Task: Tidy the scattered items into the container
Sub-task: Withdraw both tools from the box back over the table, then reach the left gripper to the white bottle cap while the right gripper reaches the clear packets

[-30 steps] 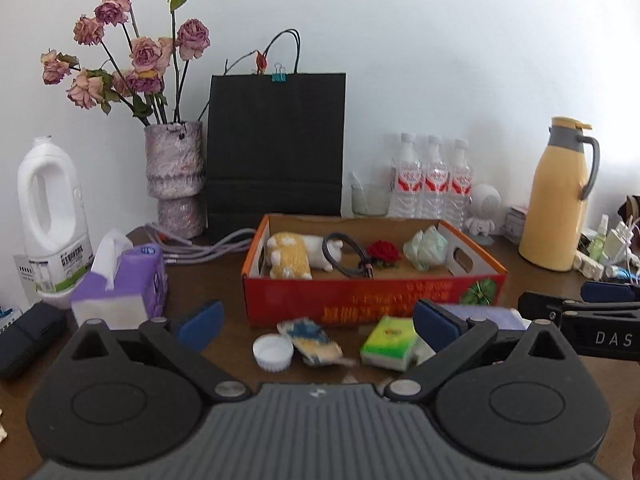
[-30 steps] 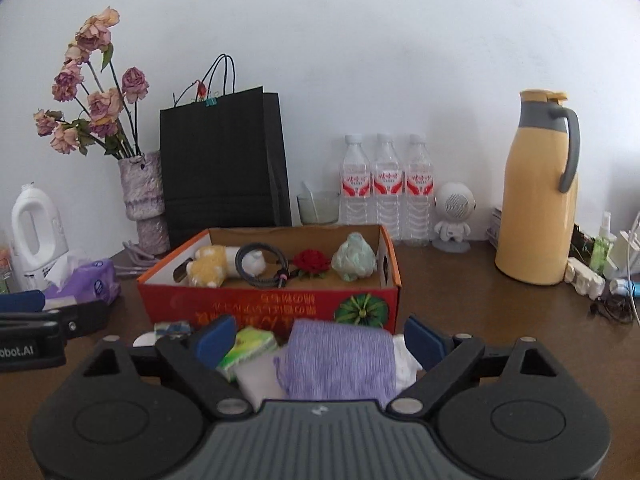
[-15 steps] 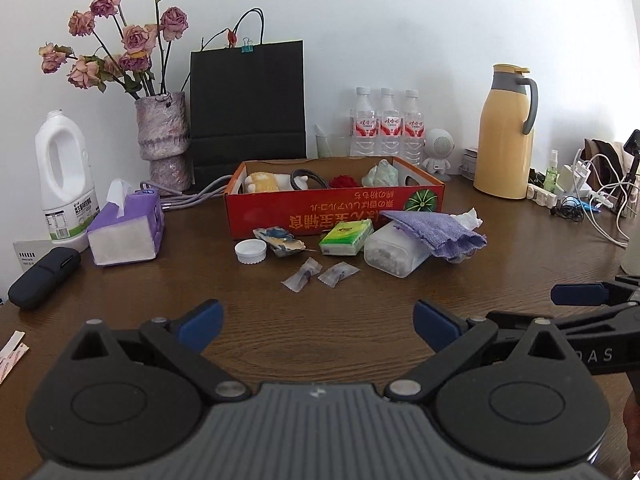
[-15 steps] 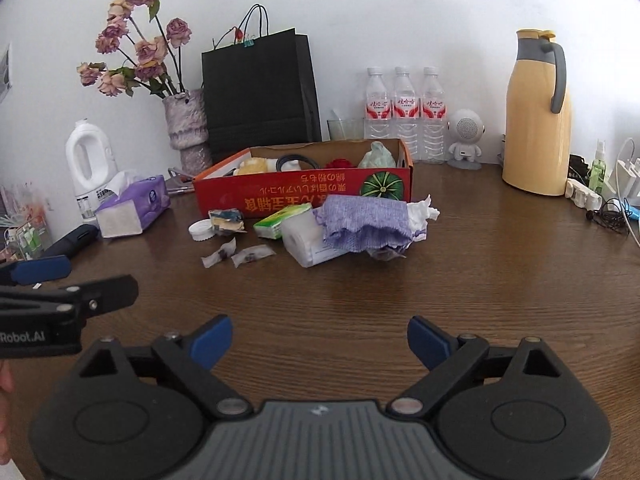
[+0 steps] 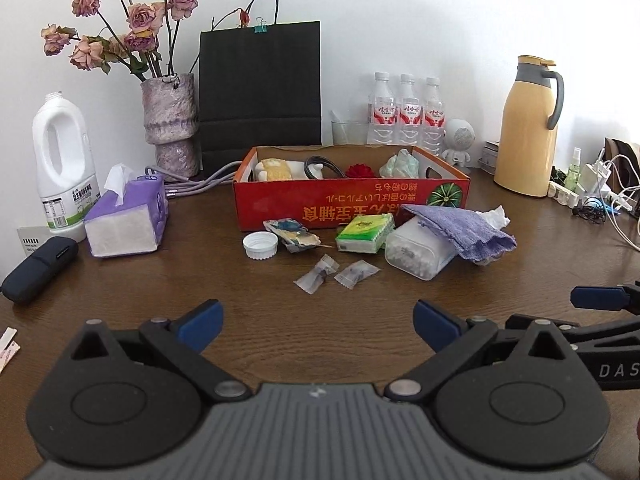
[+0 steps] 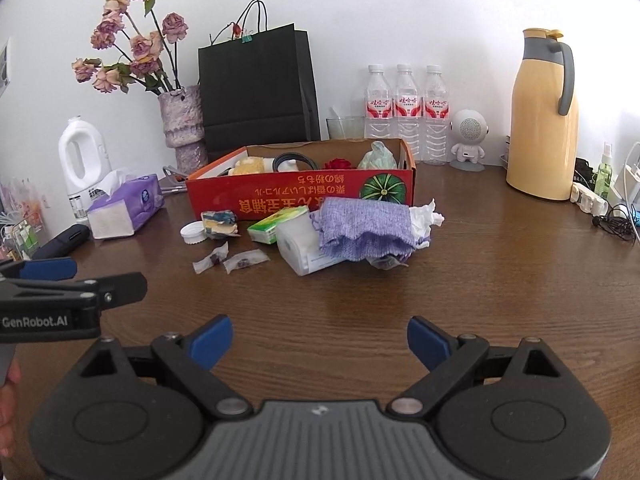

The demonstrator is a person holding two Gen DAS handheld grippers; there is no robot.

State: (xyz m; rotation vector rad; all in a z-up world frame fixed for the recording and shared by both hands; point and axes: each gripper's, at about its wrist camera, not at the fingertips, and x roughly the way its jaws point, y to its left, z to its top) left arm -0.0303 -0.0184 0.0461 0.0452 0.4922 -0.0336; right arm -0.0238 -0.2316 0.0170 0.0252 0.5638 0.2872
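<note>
A red cardboard box [image 5: 352,204] [image 6: 300,194] stands mid-table and holds a plush toy, a black cable, a red flower and a pale green wad. In front of it lie a white cap [image 5: 260,245], a crumpled wrapper [image 5: 294,232], a green tissue pack [image 5: 364,234], a clear plastic box [image 5: 416,254], a purple cloth [image 5: 460,228] [image 6: 366,226], a white tissue [image 5: 494,216] and two small sachets [image 5: 336,274]. My left gripper [image 5: 318,322] is open and empty, well short of the sachets. My right gripper [image 6: 320,340] is open and empty too, beside the left one.
A purple tissue box [image 5: 128,216], a white jug [image 5: 66,168] and a dark case [image 5: 40,268] sit at the left. A vase of dried roses [image 5: 170,120], a black bag [image 5: 260,92] and water bottles [image 5: 406,112] line the wall. A yellow flask [image 5: 528,128] and cables [image 5: 592,200] are at the right.
Both grippers have pulled back from right in front of the box to well back over the table, so all the scattered items now show. Both stayed open.
</note>
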